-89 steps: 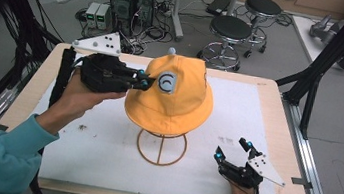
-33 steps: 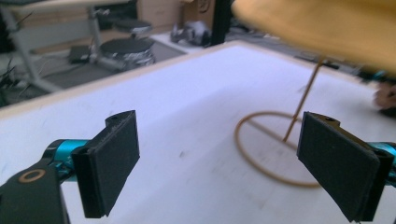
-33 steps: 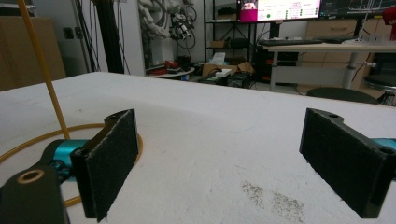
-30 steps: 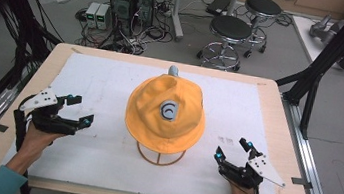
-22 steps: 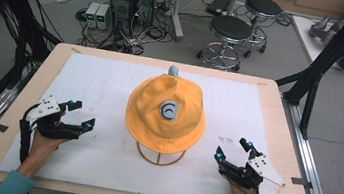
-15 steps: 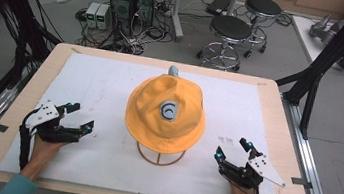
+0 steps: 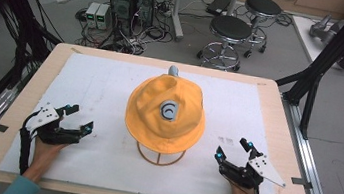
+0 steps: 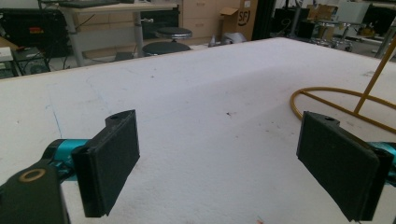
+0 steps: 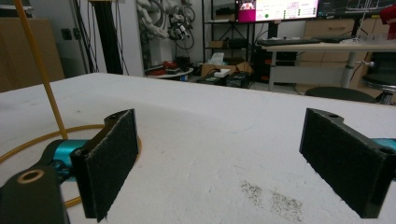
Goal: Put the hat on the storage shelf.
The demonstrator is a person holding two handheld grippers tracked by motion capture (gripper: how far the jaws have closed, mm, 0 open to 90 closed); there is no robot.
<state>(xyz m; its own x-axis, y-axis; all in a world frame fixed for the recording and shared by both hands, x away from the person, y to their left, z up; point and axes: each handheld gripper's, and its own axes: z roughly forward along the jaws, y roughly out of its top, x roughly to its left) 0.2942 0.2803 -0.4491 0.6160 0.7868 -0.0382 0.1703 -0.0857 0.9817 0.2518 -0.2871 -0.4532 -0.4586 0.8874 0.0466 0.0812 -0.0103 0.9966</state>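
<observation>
Two empty claws, left claw (image 7: 77, 120) and right claw (image 7: 231, 149), spread wide beside upright yellow hat (image 7: 165, 112).

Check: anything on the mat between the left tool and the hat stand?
Nothing. In the high view, only bare white mat separates the left tool from the stand's ring base under the yellow hat.

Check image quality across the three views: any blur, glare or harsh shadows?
High view: even, diffuse light, only a soft shadow under the yellow hat, slightly soft overall. Left gripper view: near pads sharp, background softer. Right gripper view: left hand-held gripper pad's fuzzy texture shows crisply; bright monitor behind, no glare on the white mat.
</observation>
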